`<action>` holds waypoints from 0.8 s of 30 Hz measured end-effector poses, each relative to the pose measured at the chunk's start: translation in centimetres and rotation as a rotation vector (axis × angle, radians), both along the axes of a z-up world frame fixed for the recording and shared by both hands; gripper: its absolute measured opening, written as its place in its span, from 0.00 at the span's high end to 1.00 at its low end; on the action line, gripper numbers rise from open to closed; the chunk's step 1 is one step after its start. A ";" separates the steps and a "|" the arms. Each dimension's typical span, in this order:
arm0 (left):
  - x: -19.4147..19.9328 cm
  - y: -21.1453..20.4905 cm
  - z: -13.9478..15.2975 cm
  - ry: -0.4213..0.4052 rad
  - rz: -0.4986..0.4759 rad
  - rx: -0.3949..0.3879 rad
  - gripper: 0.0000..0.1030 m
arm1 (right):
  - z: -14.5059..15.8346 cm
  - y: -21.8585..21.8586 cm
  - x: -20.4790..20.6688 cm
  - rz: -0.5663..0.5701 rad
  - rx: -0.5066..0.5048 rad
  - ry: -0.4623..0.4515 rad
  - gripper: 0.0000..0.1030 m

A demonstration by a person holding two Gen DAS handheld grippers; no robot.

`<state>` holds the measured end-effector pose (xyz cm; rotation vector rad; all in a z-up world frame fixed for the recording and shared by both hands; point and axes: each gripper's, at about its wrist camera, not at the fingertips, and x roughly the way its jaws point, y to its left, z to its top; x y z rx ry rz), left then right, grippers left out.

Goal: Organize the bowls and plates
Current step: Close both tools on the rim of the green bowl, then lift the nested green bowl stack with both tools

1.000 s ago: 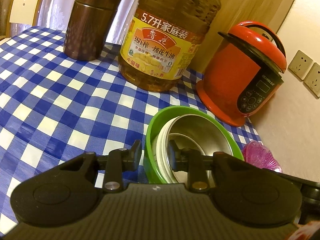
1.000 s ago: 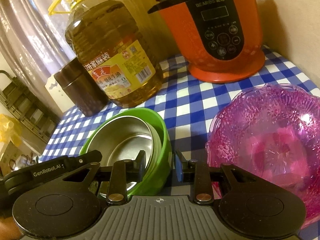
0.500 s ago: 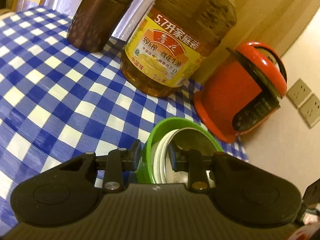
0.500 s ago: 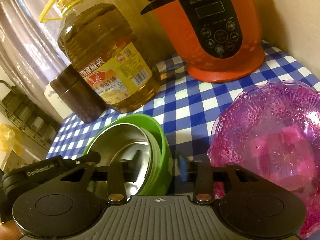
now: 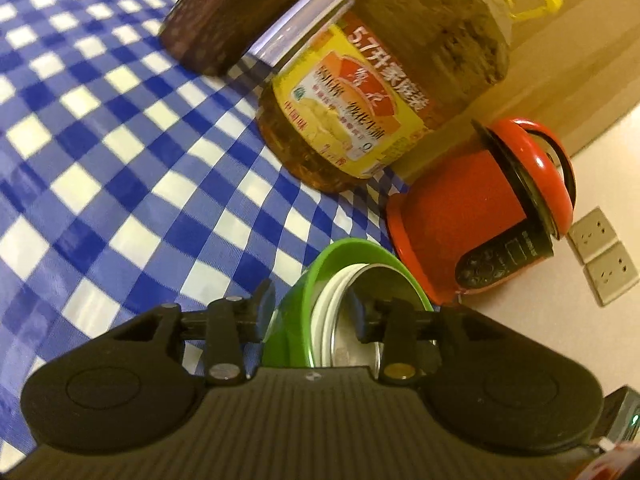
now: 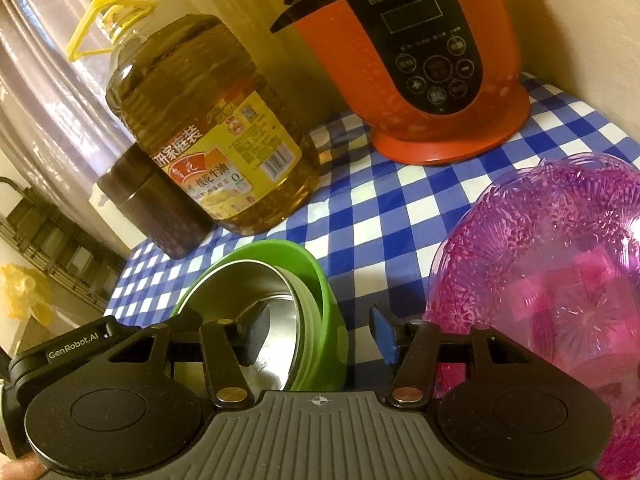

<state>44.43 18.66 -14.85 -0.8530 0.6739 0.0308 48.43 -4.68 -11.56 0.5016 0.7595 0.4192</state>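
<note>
You are straddling the nested green bowl (image 6: pixel 320 304) stack's rims with both the left gripper (image 5: pixel 310 308) and right gripper (image 6: pixel 316 330), jaws parted, ungripped. Stack sitting beside pink bowl (image 6: pixel 552 280); close evenly, lift level.

Counter (image 6: pixel 356 216) spread with a blue-and-white checked cloth. At the back, beside the wall, an orange-red electric cooker (image 6: pixel 420 64); left of it a large cooking-oil jug (image 6: pixel 208 132) with a yellow handle, then a dark brown canister (image 6: pixel 152 204) just beside the jug. Nearer, a green bowl (image 6: pixel 320 292) with a steel bowl (image 6: pixel 244 292) nested inside, and a pink patterned plastic bowl (image 6: pixel 552 272) near its right, apart.
</note>
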 end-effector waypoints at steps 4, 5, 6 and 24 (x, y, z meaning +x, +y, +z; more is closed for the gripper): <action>-0.1 0.4 -0.5 0.004 0.006 -0.052 0.71 | 0.0 0.0 0.0 -0.003 0.005 0.006 0.47; -0.2 0.4 -0.5 0.009 0.005 -0.047 0.72 | 0.0 0.0 0.0 -0.003 0.009 0.006 0.49; -0.2 0.4 -0.5 0.014 0.005 -0.044 0.74 | 0.0 0.0 0.0 -0.003 0.011 0.010 0.59; -2.9 -0.4 0.8 0.077 -0.070 0.048 0.74 | 0.9 0.3 -1.8 0.011 -0.034 0.066 0.74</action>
